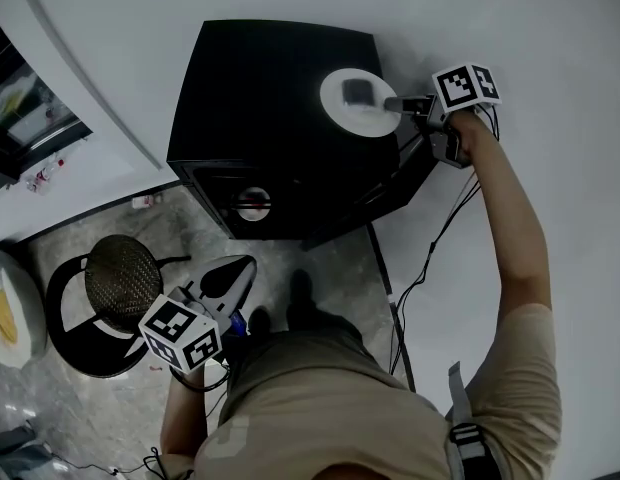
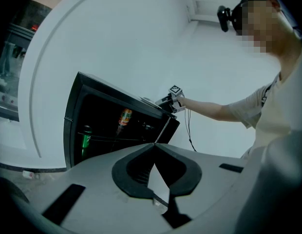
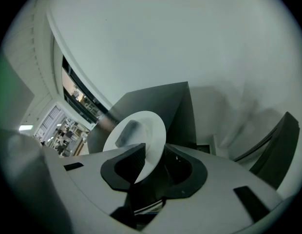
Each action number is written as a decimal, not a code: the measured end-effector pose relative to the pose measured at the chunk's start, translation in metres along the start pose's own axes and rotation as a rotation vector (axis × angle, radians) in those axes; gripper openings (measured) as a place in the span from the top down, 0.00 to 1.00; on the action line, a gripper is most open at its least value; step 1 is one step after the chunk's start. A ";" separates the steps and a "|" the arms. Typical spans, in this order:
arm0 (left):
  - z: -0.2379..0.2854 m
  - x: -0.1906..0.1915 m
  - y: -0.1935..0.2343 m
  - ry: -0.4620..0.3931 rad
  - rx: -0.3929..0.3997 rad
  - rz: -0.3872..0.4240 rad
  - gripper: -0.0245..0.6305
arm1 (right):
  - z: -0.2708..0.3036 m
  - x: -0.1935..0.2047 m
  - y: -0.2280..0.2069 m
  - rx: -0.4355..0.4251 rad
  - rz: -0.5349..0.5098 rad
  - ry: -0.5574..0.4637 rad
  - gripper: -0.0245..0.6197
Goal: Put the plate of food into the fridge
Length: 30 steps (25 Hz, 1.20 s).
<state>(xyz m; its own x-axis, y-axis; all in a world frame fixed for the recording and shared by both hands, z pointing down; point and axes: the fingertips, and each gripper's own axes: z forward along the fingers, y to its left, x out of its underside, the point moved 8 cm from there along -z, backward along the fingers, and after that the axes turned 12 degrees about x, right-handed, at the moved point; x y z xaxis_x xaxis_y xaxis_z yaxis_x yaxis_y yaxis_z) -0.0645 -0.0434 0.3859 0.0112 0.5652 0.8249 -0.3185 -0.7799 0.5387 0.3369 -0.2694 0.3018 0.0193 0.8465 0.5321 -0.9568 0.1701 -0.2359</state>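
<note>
White plate (image 1: 367, 121) with a dark grey piece of food (image 1: 358, 92) on it sits on top of the black mini fridge (image 1: 270, 108), at the corner of the top toward 2 o'clock in the head view. The right gripper (image 1: 395, 105) comes in from 3 o'clock, and its jaws are closed onto the plate's near rim. In the right gripper view the rim of the plate (image 3: 141, 130) stands edge-on between the two pads, with the food (image 3: 125, 132) lying toward 10 o'clock of them. The fridge door (image 1: 405, 183) hangs open at 4 o'clock of the plate. A black cable (image 1: 430, 248) trails from the right gripper down the pale wall toward 6 o'clock.

The left gripper (image 1: 235, 273) is held low by the person's waist, at 7 o'clock of the fridge, with its jaws pressed together and nothing between them. Past its tips (image 2: 153, 145), the left gripper view looks into the open fridge (image 2: 75, 130), where an orange-labelled bottle (image 2: 124, 118) and a green bottle (image 2: 86, 139) stand inside. A round woven chair (image 1: 122, 278) stands on the floor at 9 o'clock of the left gripper.
</note>
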 end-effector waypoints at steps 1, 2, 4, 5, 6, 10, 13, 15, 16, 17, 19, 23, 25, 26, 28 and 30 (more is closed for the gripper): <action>0.000 0.000 0.000 0.000 -0.001 -0.001 0.95 | 0.001 -0.001 -0.001 -0.014 0.004 0.014 0.77; 0.001 0.000 0.001 0.001 -0.001 -0.002 0.95 | 0.001 -0.001 -0.001 -0.026 0.007 0.025 0.77; 0.002 0.001 0.001 0.002 -0.001 -0.003 0.95 | 0.003 -0.002 -0.001 -0.044 0.017 0.037 0.77; 0.003 0.001 0.001 0.002 -0.001 -0.003 0.95 | 0.004 -0.002 -0.001 -0.052 0.025 0.037 0.78; 0.004 0.000 0.002 0.001 0.000 -0.001 0.95 | 0.005 -0.002 -0.001 -0.060 0.035 0.034 0.79; 0.009 -0.006 0.002 0.001 0.007 0.016 0.95 | 0.005 -0.003 -0.003 -0.088 0.083 0.019 0.81; 0.014 -0.009 0.002 0.005 0.016 0.035 0.95 | 0.003 -0.001 -0.006 -0.098 0.119 0.009 0.83; 0.018 -0.014 0.001 0.006 0.027 0.050 0.95 | 0.000 0.000 -0.007 -0.103 0.139 -0.002 0.84; 0.020 -0.017 0.000 0.006 0.035 0.060 0.95 | -0.001 0.001 -0.006 -0.106 0.156 -0.009 0.85; 0.023 -0.020 -0.001 0.005 0.045 0.074 0.95 | -0.003 0.002 -0.006 -0.110 0.177 -0.018 0.85; 0.031 -0.029 -0.004 0.001 0.067 0.105 0.95 | -0.008 0.005 -0.006 -0.117 0.218 -0.039 0.86; 0.046 -0.047 -0.007 -0.005 0.111 0.164 0.95 | -0.014 0.011 -0.005 -0.133 0.295 -0.089 0.88; 0.053 -0.054 -0.009 -0.003 0.130 0.185 0.95 | -0.017 0.014 -0.003 -0.149 0.340 -0.122 0.89; 0.055 -0.056 -0.011 -0.003 0.138 0.191 0.95 | -0.020 0.016 -0.003 -0.157 0.361 -0.140 0.90; 0.059 -0.057 -0.015 -0.002 0.152 0.193 0.95 | -0.025 0.021 -0.001 -0.174 0.404 -0.172 0.90; 0.060 -0.056 -0.018 0.001 0.161 0.188 0.95 | -0.030 0.026 0.002 -0.190 0.459 -0.199 0.91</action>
<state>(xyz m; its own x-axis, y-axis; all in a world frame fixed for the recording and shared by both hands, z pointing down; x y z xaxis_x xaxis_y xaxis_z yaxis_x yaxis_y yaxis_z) -0.0026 -0.0773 0.3402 -0.0346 0.4058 0.9133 -0.1595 -0.9044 0.3958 0.3443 -0.2321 0.2910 -0.4616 0.7465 0.4793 -0.7840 -0.0906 -0.6141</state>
